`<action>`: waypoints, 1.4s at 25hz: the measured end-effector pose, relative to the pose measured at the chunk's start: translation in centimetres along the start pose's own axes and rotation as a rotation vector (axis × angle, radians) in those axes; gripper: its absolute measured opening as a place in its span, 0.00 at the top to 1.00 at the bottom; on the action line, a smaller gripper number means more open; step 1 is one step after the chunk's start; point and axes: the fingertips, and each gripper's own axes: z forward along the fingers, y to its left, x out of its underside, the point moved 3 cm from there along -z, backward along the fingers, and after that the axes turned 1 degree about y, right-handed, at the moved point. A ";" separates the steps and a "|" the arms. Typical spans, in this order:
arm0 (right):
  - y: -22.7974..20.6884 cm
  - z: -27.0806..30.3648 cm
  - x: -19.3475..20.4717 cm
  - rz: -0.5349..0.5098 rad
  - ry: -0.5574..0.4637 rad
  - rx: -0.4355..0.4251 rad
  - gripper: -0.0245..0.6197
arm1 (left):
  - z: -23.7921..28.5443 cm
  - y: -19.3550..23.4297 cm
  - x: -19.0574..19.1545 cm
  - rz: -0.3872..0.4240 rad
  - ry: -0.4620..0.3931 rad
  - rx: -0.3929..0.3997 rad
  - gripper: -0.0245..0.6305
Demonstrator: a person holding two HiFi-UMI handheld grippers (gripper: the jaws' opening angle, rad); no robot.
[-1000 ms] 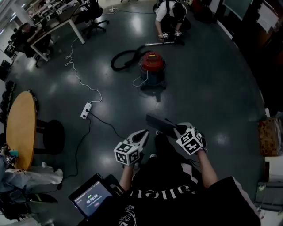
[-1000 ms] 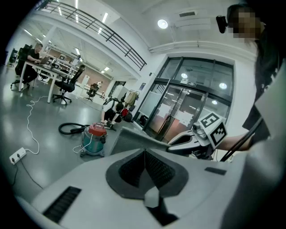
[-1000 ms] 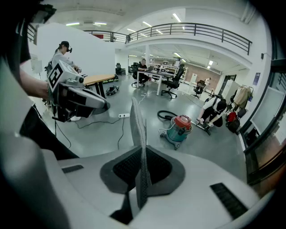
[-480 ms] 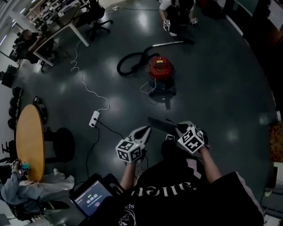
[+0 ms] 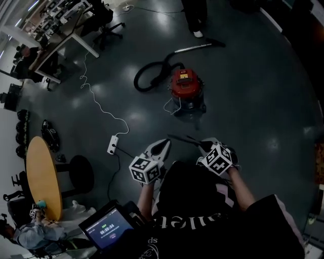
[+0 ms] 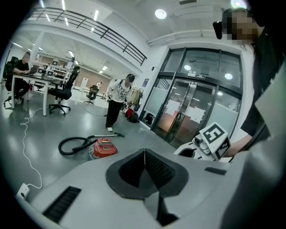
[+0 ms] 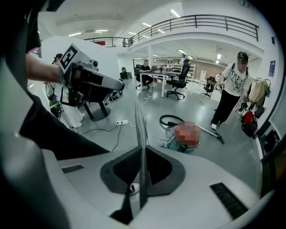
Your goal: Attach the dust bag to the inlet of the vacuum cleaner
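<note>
The red vacuum cleaner (image 5: 186, 88) stands on the dark floor ahead, with its black hose (image 5: 149, 76) coiled at its left and its wand (image 5: 195, 48) lying behind it. My right gripper (image 5: 203, 143) is shut on the dust bag (image 5: 183, 139), a thin dark flat sheet. In the right gripper view the bag (image 7: 140, 134) stands edge-on between the pads, with the vacuum (image 7: 187, 136) beyond it. My left gripper (image 5: 163, 143) is shut with nothing in it. From the left gripper view (image 6: 144, 154) the vacuum (image 6: 103, 147) lies far off on the left.
A white power strip (image 5: 113, 144) and its cable lie on the floor to the left. A round wooden table (image 5: 43, 177) stands at far left, desks and chairs at top left. A person's legs (image 5: 195, 15) stand beyond the wand. A tablet (image 5: 106, 231) hangs at my waist.
Both grippers have been carried forward, so the vacuum now lies nearer. The person who crouched behind the vacuum has stood up and stepped back.
</note>
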 end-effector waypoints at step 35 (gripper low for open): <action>-21.2 31.1 6.6 0.304 0.244 0.041 0.90 | 46.8 37.3 0.2 0.567 0.562 0.359 0.63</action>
